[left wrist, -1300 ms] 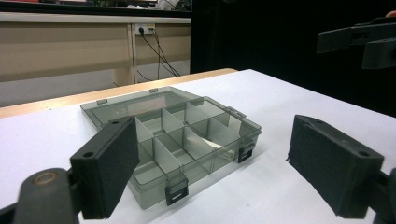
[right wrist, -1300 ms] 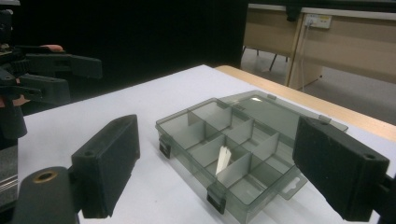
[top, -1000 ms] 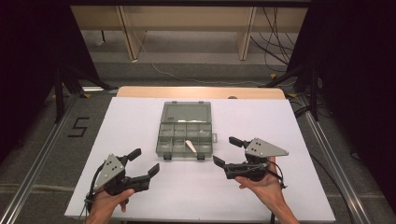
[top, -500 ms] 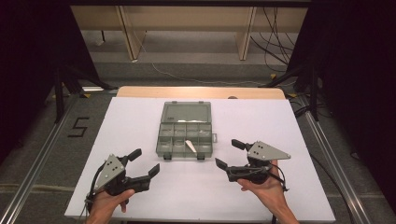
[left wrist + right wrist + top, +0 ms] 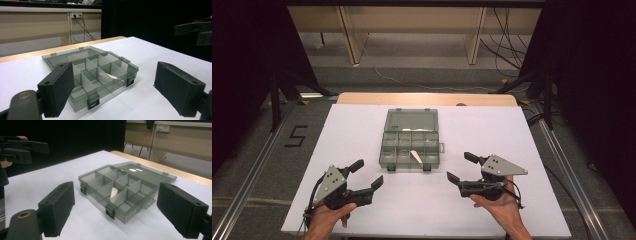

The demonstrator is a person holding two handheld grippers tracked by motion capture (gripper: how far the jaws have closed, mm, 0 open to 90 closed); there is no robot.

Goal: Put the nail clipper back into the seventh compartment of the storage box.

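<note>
Smoky clear compartment box (image 5: 409, 146), lid flat open, white piece (image 5: 415, 156) inside; both grippers' jaws apart.

Black left hand-held gripper (image 5: 368, 176), right hand-held gripper (image 5: 464, 167), grey triangular plates, trailing black cables

One tabletop (image 5: 362, 130) carried one smoky plastic organizer box (image 5: 410, 139), its single lid (image 5: 411, 120) lying open flat on the far side. The box held eight compartments, two rows of four. One small white piece (image 5: 416, 157) lay in a near-row compartment; the other seven looked empty, though the tinted walls made that hard to confirm. Two dark latches (image 5: 427, 168) sat on the near edge. Two tongs were present, the left tongs (image 5: 367, 174) and the right tongs (image 5: 462, 167), each with two jaws, held by two hands.
</note>
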